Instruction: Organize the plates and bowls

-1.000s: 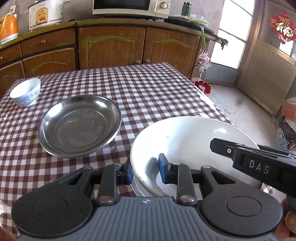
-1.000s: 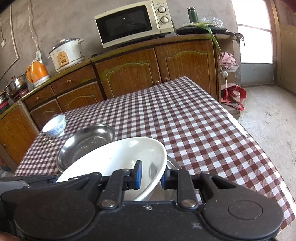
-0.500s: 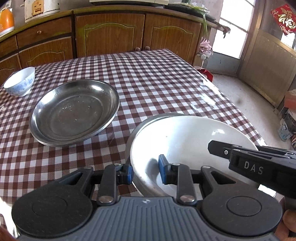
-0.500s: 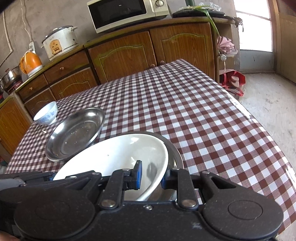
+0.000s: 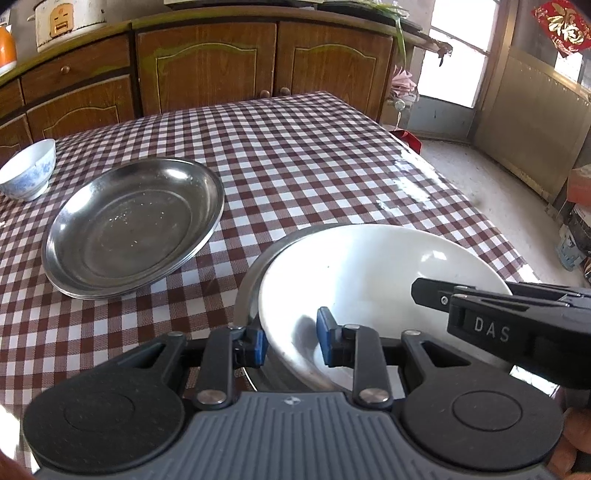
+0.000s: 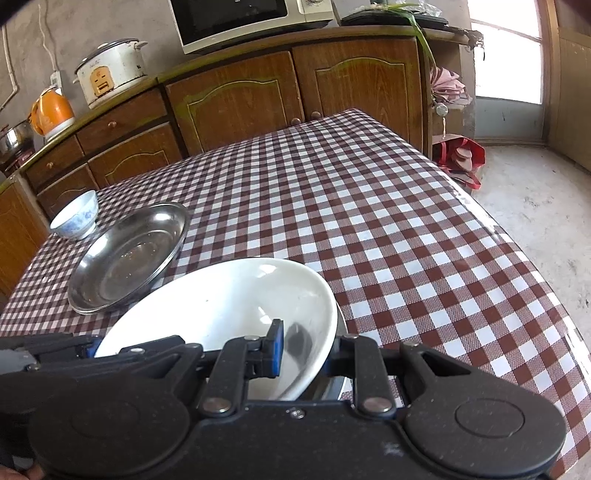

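Observation:
A large white bowl (image 5: 369, 266) sits inside a steel plate (image 5: 251, 280) near the table's front edge. My left gripper (image 5: 290, 341) straddles the bowl's near-left rim, one blue pad inside and one outside, with a gap beside the rim. My right gripper (image 6: 308, 350) straddles the bowl's right rim (image 6: 325, 314) the same way. It shows as a black arm in the left wrist view (image 5: 517, 317). A stack of steel plates (image 5: 133, 229) lies to the left, also in the right wrist view (image 6: 129, 254). A small blue-and-white bowl (image 5: 27, 170) stands at the far left.
The table (image 5: 314, 147) has a red-and-white checked cloth. Its right edge drops to the concrete floor (image 6: 535, 206). Wooden cabinets (image 5: 207, 62) stand behind, with a rice cooker (image 6: 110, 70), an orange kettle (image 6: 51, 110) and a microwave (image 6: 240, 18) on top.
The white bowl came down into the steel plate on the table. Both grippers' jaws have widened a little around its rim.

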Tool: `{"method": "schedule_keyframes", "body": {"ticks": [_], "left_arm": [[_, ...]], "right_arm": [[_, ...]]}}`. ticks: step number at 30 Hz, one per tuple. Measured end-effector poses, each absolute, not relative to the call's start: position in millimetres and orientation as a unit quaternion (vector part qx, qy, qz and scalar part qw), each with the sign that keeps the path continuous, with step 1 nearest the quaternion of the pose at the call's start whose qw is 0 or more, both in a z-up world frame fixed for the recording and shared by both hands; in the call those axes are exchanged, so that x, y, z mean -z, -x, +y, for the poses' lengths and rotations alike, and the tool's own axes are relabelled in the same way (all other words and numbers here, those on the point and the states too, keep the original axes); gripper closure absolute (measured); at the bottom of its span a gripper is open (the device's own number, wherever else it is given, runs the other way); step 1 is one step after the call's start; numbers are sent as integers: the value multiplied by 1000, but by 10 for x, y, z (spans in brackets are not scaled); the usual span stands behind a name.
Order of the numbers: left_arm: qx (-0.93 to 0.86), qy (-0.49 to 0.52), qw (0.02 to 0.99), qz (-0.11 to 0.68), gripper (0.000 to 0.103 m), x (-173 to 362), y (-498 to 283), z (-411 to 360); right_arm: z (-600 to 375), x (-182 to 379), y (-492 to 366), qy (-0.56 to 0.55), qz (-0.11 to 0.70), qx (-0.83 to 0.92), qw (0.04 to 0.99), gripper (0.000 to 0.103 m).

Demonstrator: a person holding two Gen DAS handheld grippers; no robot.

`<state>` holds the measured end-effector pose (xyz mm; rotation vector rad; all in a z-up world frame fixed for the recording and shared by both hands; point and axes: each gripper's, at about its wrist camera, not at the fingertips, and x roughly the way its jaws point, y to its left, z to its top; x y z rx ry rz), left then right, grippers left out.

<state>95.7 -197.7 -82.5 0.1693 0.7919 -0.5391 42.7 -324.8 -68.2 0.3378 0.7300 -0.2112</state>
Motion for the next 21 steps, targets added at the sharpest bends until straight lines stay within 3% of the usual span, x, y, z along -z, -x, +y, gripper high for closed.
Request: {"method": "schedule_keyframes", "body": {"ticks": [21], "left_arm": [[266, -51, 883, 384, 73, 781, -925, -1821]], "right_arm": [[-3158, 725, -362, -129, 354, 70, 923, 79]]}}
